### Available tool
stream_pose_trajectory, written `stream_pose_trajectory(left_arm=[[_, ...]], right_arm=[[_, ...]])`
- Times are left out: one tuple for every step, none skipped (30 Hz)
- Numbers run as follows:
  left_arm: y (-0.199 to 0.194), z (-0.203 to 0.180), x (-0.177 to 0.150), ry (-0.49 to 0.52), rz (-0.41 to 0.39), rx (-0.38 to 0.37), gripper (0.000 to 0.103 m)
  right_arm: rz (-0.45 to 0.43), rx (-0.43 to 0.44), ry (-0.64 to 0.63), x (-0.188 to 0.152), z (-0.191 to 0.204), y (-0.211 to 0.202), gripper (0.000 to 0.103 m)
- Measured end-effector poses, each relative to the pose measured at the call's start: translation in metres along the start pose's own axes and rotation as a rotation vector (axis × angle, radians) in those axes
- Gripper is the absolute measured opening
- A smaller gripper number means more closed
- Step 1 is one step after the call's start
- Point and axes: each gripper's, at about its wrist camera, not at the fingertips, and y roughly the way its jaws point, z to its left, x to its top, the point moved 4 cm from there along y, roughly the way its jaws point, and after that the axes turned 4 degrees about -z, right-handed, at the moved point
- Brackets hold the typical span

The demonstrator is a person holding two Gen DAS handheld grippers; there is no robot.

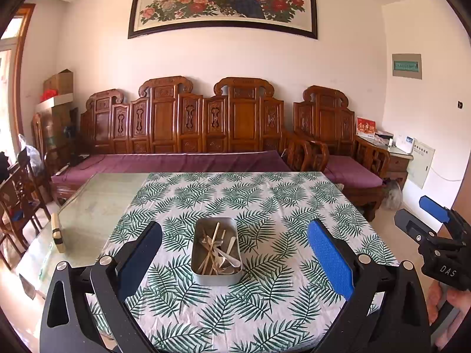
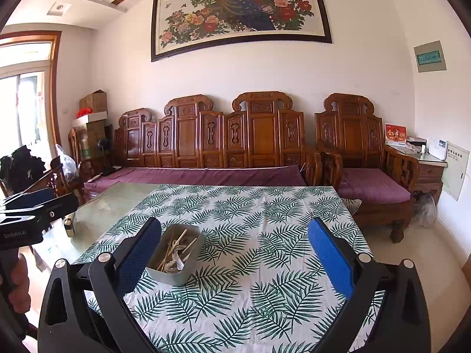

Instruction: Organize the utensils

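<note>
Both spread wide and holding nothing, the left hand-held gripper (image 1: 234,260) faces a metal tin (image 1: 217,276) of jumbled spoons and chopsticks (image 1: 219,250) straight ahead on the leaf-print tabletop (image 1: 279,206), while the right hand-held gripper (image 2: 234,260) hovers alongside, seemingly poised to reach in.

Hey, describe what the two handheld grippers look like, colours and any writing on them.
Both are black plastic frames with silver bolts at the joints and textured blue pads on the fingers. The left gripper shows pale lettering, roughly "GenRobot", on its side in the right wrist view. The right gripper carries "DAS" in white in the left wrist view. No cables or sleeves show.
</note>
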Motion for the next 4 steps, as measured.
stream_pose_trajectory(left_arm=[[0.0001,-0.0001,0.0003,0.001,0.001,0.0,0.095],[-0.0003,-0.0001,0.0005,0.001,0.0,0.0,0.095],[-0.0001,-0.0001,0.0003,0.002,-0.001,0.0,0.095],[-0.0003,-0.0002,0.0005,0.001,-0.001,0.0,0.095]], right_arm=[[0.001,0.0,0.0,-0.0002,0.0,-0.0001,0.1],[0.0,-0.001,0.001,-0.0001,0.0001,-0.0001,0.1],[0.0,-0.001,0.001,-0.0007,-0.0004,-0.0009,0.1],[0.0,-0.001,0.0,-0.0002,0.0,-0.0004,0.1]])
